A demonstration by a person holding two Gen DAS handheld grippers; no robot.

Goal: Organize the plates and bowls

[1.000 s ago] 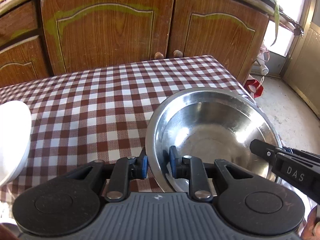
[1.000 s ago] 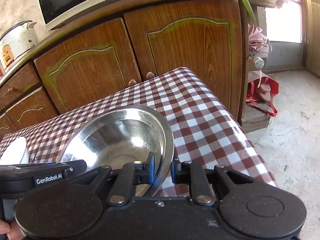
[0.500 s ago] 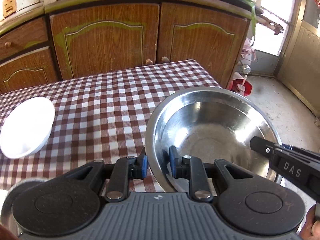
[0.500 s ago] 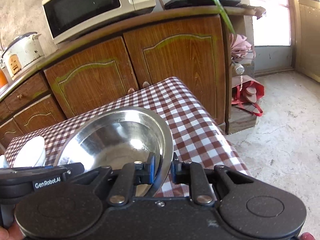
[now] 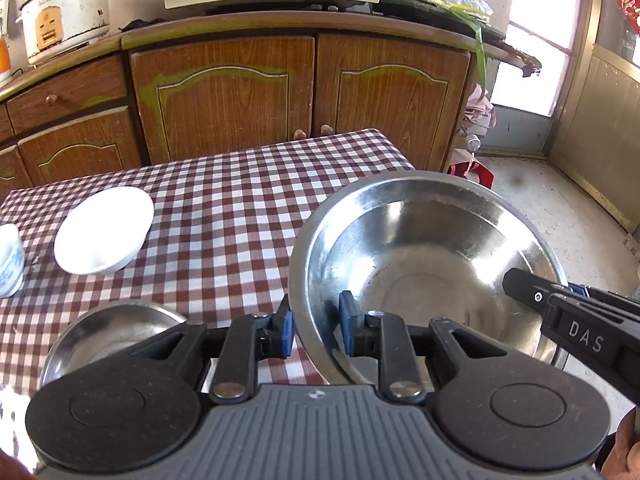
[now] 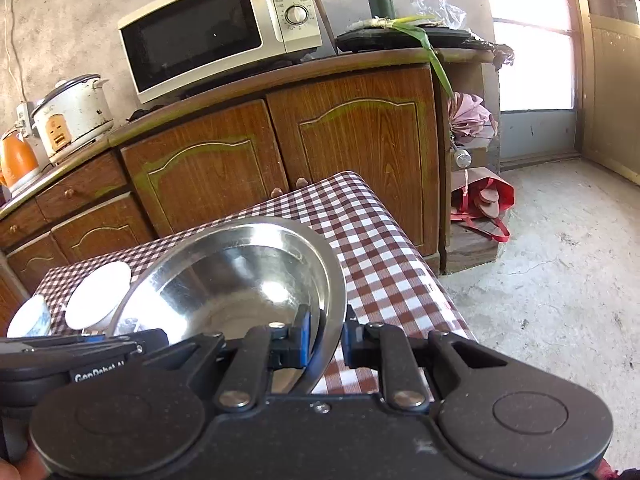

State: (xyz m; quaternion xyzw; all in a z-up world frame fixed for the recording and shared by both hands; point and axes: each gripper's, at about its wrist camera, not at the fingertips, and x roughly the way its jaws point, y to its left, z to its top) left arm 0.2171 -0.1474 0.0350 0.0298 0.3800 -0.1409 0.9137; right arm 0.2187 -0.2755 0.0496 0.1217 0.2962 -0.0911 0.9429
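1. Left wrist view: the left gripper (image 5: 314, 326) is clamped on the near-left rim of the large steel bowl (image 5: 432, 256).
2. The right gripper (image 6: 325, 334) is clamped on the opposite rim.
3. The large steel bowl is held tilted above the checked table (image 5: 224, 200), overhanging its right edge.
4. Left of the large steel bowl lie a small steel bowl (image 5: 108, 332), a white bowl (image 5: 104, 230) and a patterned cup (image 5: 10, 260), well apart from it.
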